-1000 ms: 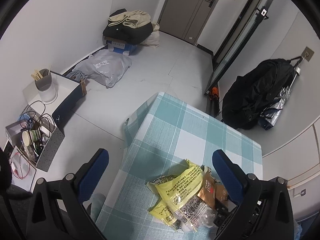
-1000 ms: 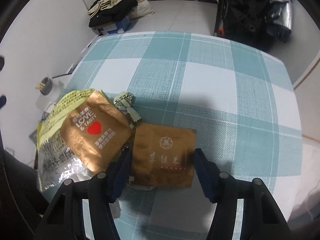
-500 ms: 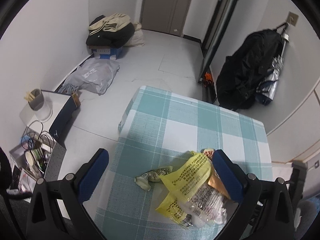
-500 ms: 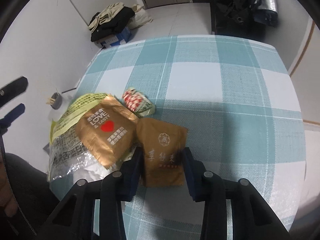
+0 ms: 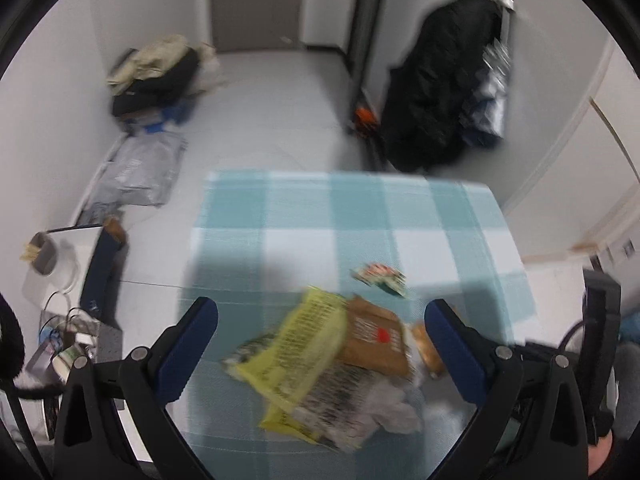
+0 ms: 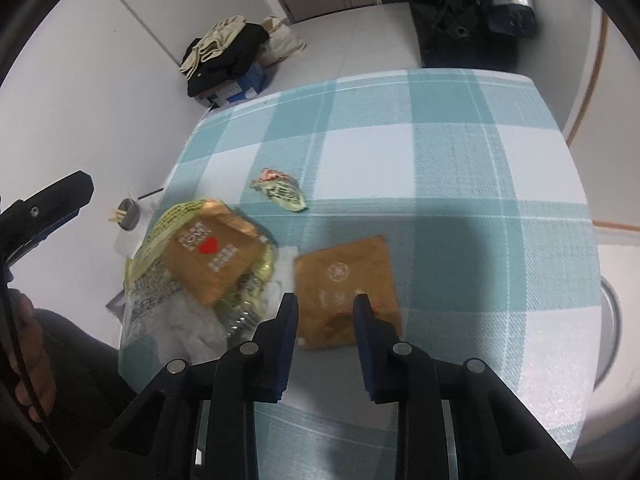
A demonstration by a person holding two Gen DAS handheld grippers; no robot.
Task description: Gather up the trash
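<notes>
Several wrappers lie on the teal-checked table [image 6: 440, 140]. There is a yellow wrapper [image 5: 308, 344], a brown packet with a red heart [image 6: 212, 252] on top of it, a small green-and-red wrapper [image 6: 280, 192] and a brown packet with a white emblem [image 6: 344, 272]. My right gripper [image 6: 324, 304] is low over the emblem packet. Its jaws are closing, and the packet's near end lies between the fingertips, slightly creased. My left gripper [image 5: 322, 320] hovers wide open above the yellow wrapper and crumpled clear plastic [image 5: 372, 404], holding nothing.
The table's left edge drops to a floor with a pile of clothes [image 6: 228, 52] and a low side table carrying a cup [image 5: 42, 254]. A black bag [image 5: 440, 88] hangs by the far wall. A round metal rim [image 6: 612, 320] shows beyond the table's right edge.
The right jaws have narrowed around the emblem packet, which now sits a little apart from the pile. The left view has rolled and slid over, bringing the wrappers between its open fingers.
</notes>
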